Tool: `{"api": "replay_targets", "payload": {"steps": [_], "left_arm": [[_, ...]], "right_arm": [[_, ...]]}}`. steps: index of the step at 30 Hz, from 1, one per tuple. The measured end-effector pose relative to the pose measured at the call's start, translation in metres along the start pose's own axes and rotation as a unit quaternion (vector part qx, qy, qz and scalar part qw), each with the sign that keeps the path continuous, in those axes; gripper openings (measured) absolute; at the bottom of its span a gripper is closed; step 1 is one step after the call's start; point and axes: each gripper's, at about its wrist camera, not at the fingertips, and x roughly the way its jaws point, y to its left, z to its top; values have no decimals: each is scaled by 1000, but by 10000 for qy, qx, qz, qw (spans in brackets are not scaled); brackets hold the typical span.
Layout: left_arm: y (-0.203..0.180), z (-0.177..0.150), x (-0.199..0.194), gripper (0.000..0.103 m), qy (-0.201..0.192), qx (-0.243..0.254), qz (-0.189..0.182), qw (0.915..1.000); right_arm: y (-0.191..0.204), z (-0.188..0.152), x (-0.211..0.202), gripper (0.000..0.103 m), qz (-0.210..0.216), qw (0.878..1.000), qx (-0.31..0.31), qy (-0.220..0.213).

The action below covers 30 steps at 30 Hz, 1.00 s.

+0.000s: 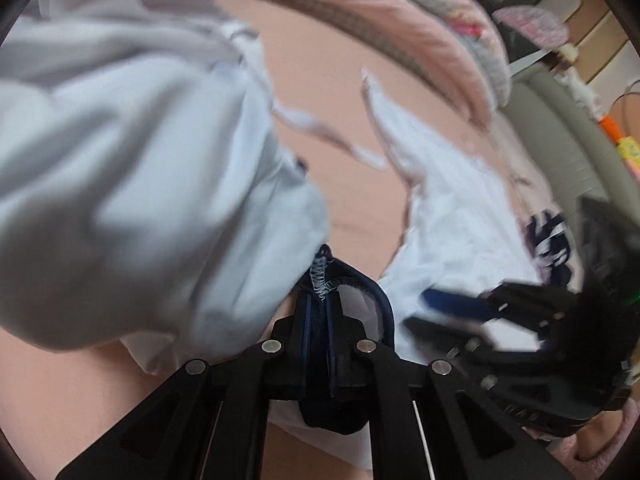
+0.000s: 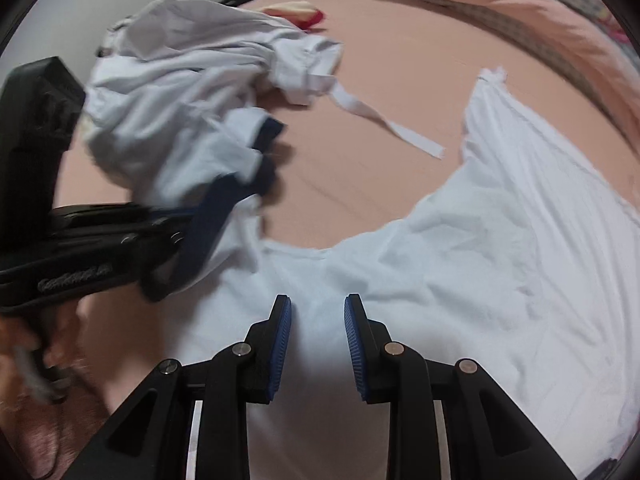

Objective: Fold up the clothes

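Note:
In the left wrist view, my left gripper point(image 1: 320, 280) is shut on the navy-trimmed edge point(image 1: 348, 284) of a light blue garment point(image 1: 140, 160), which bunches up to the left. The right wrist view shows the same gripper point(image 2: 184, 236) at the left, clamping the navy band point(image 2: 212, 208) beside the crumpled blue garment point(image 2: 180, 92). My right gripper point(image 2: 318, 308) points down over a white garment point(image 2: 480, 260) spread on the bed. Its blue pads point(image 2: 282, 340) stand apart with flat white cloth in the gap. From the left wrist it appears as a blurred right gripper point(image 1: 436, 314) on the white garment point(image 1: 440, 200).
Everything lies on a pink bedsheet point(image 2: 380, 92). A pink quilt point(image 2: 500, 4) is heaped along the far edge. A white strap point(image 2: 384, 120) trails from the blue garment. A red and yellow item point(image 2: 296, 10) lies at the back. A hand point(image 2: 60, 344) holds the left gripper.

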Motion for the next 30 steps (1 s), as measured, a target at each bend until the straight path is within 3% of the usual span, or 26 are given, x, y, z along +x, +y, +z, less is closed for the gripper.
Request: {"api": "replay_targets", "payload": {"steps": [2, 4, 5, 7, 11, 14, 16, 20, 21, 23, 26, 30], "left_arm": [[-3, 2, -2, 9, 165, 91, 67, 9998], [-9, 2, -15, 9, 69, 314, 205, 9993], [-9, -1, -21, 9, 19, 399, 249, 9989], [-6, -7, -30, 9, -68, 543, 327, 9980], [-2, -9, -15, 9, 262, 574, 224, 9978], [0, -13, -17, 13, 255, 612, 250, 9975], [0, -13, -18, 23, 208, 587, 256, 9977], [-3, -13, -15, 24, 239, 660, 234, 9973], [-6, -14, -13, 24, 254, 759, 272, 9964], [-9, -16, -13, 5, 276, 825, 401, 9954], [-3, -16, -17, 5, 216, 745, 638, 9949], [26, -14, -31, 4, 126, 273, 825, 9961]], "right_arm": [[-3, 1, 2, 27, -338, 9994, 17, -43], [-6, 1, 7, 42, -648, 9979, -69, -19], [-9, 1, 9, 44, -654, 9978, -48, 15], [-12, 3, 4, 45, -506, 9987, 31, -34], [2, 7, -7, 45, 23, 9994, -245, -229], [21, 14, 6, 45, -51, 9973, -728, -17], [29, 16, 13, 45, -166, 9955, -936, 71], [26, 19, 18, 45, -60, 9969, -789, 21], [24, 20, 18, 45, -5, 9975, -708, -18], [22, 22, 19, 45, 104, 9983, -560, -92], [23, 24, 24, 45, 156, 9985, -514, -107], [13, 27, 15, 45, -71, 9993, -311, -179]]}}
